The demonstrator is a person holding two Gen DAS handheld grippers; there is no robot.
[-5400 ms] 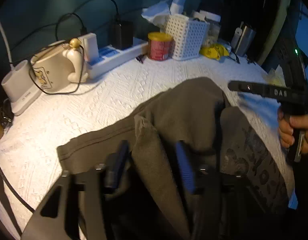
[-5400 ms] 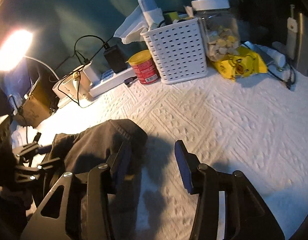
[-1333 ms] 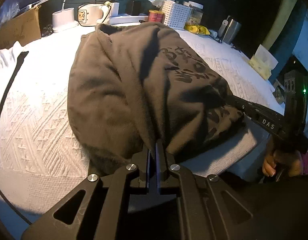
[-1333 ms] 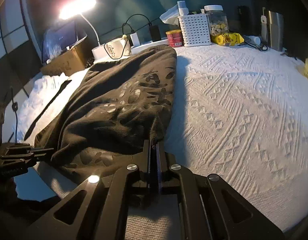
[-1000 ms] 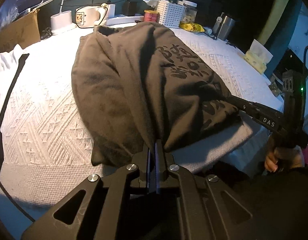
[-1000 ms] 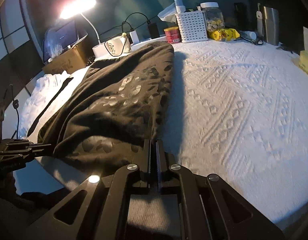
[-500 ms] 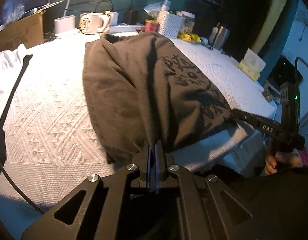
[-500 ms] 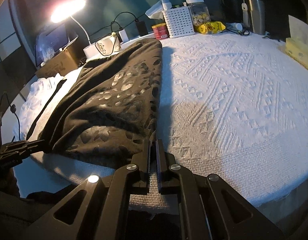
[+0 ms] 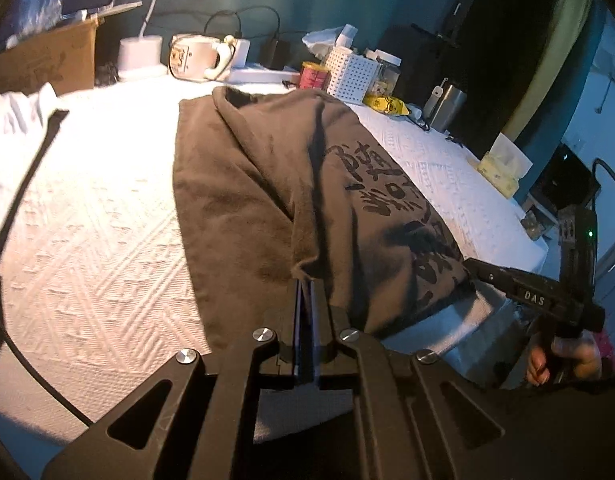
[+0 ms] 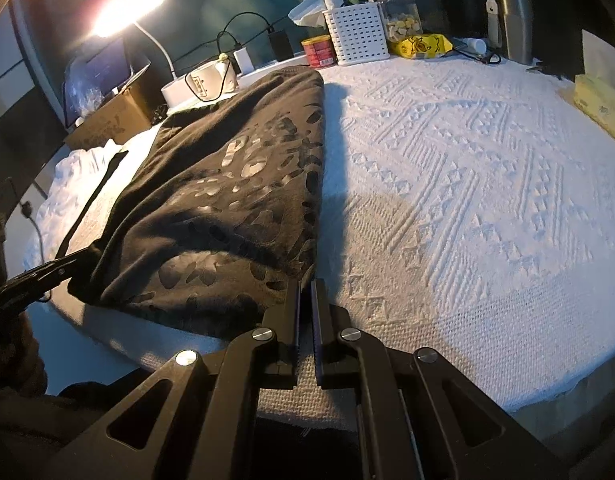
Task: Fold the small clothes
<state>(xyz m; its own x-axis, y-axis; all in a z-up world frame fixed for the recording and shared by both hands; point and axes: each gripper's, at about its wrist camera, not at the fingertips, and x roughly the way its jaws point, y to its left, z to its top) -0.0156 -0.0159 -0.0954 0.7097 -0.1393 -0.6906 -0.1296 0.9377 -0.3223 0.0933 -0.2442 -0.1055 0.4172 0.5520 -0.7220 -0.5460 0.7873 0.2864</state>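
The dark shirt (image 9: 291, 184) lies lengthwise through the middle of the frame on the white cloth-covered surface (image 9: 87, 232), its near hem pinched at two corners: left gripper (image 9: 306, 292) and right gripper (image 10: 305, 292) both have jaws closed on the fabric. Best keep the hem taut and level. The right view alone shows the lit lamp (image 10: 123, 8), upper left; the left view alone shows the hand (image 9: 563, 356).
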